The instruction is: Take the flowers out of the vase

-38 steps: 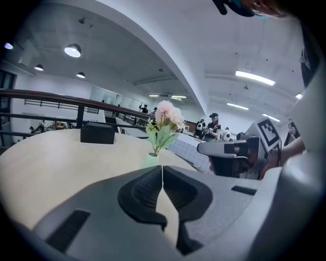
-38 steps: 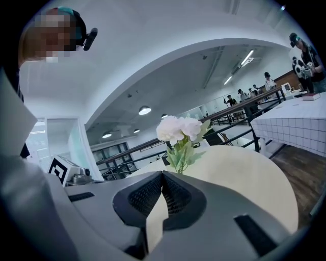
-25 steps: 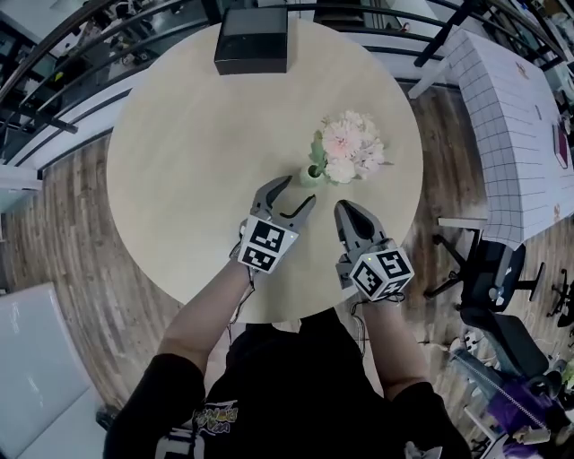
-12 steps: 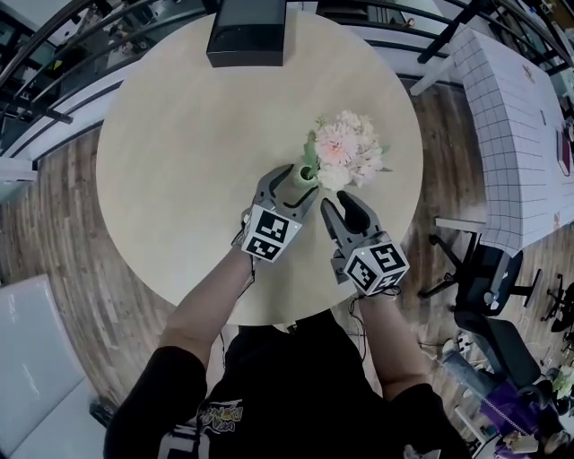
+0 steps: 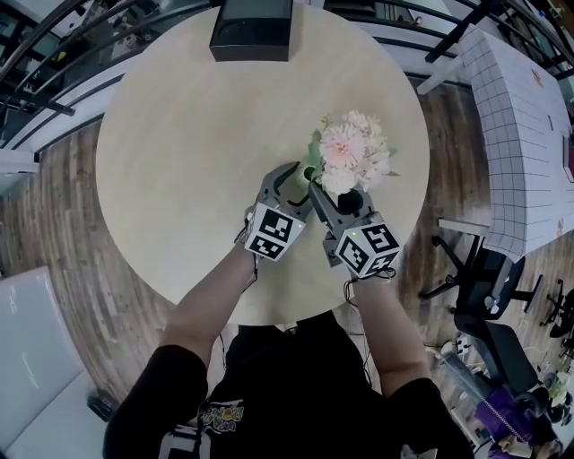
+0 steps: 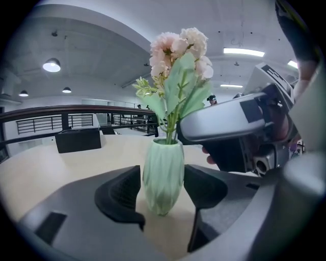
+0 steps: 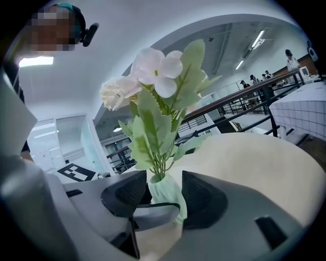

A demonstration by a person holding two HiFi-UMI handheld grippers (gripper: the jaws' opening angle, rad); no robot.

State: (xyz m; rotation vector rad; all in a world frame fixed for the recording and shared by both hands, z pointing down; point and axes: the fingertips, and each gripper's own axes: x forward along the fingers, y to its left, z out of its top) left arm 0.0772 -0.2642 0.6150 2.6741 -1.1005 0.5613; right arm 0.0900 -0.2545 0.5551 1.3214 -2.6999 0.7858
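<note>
A pale green ribbed vase [image 6: 163, 176] stands upright on the round beige table [image 5: 179, 134], holding pink and white flowers [image 5: 352, 154] with green leaves. My left gripper [image 5: 300, 182] is open, its pads on either side of the vase body [image 5: 309, 173] and close to it. My right gripper [image 5: 336, 193] comes in from the right, higher up, and its jaws are opening. In the right gripper view the vase neck [image 7: 168, 196] and the stems sit between its pads without being pressed. One left finger [image 7: 153, 214] crosses in front of the vase there. The blooms [image 7: 153, 76] rise above.
A black box [image 5: 251, 27] sits at the table's far edge. A white gridded table [image 5: 520, 134] and a dark office chair [image 5: 489, 269] stand to the right on the wooden floor. A railing runs behind the table.
Both grippers have moved forward to the vase. The left jaws now flank its body. The right gripper, shut a second ago, has opened around the neck and stems.
</note>
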